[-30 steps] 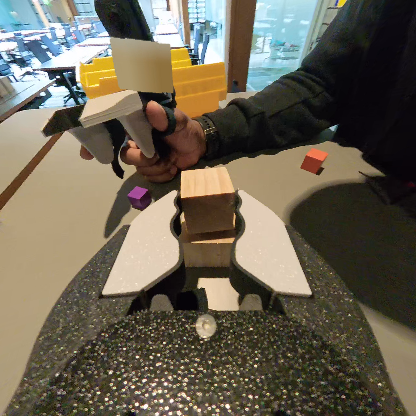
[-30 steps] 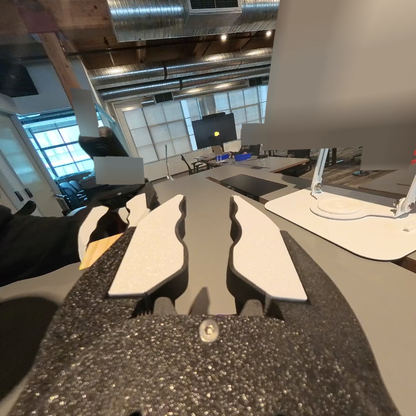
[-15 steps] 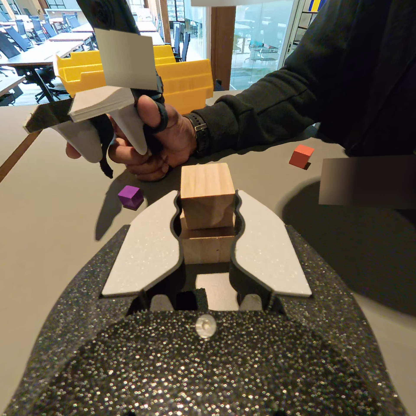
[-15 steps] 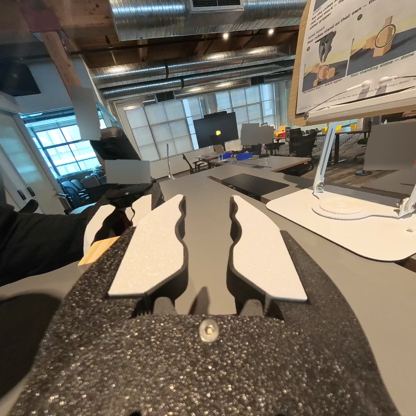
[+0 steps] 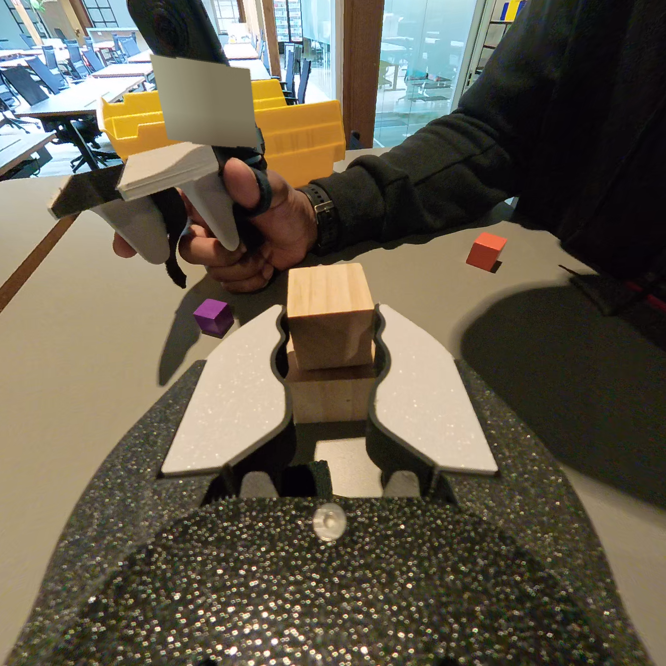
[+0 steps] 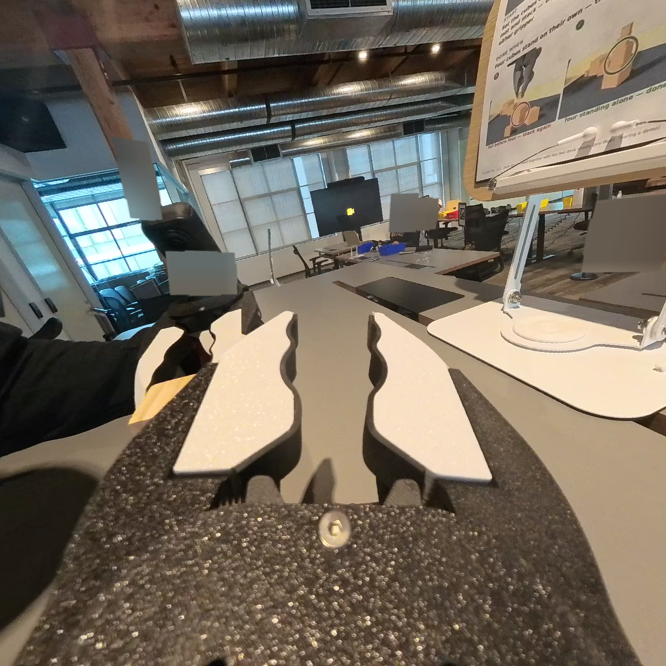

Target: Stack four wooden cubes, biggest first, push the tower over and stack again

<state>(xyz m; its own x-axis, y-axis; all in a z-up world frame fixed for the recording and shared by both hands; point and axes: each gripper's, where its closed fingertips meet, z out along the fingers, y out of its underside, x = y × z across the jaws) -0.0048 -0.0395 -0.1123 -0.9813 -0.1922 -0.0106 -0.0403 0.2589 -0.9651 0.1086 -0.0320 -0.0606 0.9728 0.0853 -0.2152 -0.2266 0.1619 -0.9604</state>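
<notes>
The left gripper (image 5: pixel 331 326) clamps the upper cube (image 5: pixel 329 315) by its two side faces, setting it on the base cube (image 5: pixel 326 396) on the table (image 5: pixel 90 360); whether it rests fully or hangs just above, I cannot tell. The cube looks light, rigid, smooth-sided; flat opposite faces are the place to hold, and a skewed release could probably shift it. The right gripper (image 6: pixel 333 374) hangs narrowly parted and empty, above the table. A purple cube (image 5: pixel 212 317) and an orange cube (image 5: pixel 485 250) lie apart; they look painted; no further plain wooden cube shows. The base cube's flanks hide behind the fingers (image 5: pixel 230 393).
</notes>
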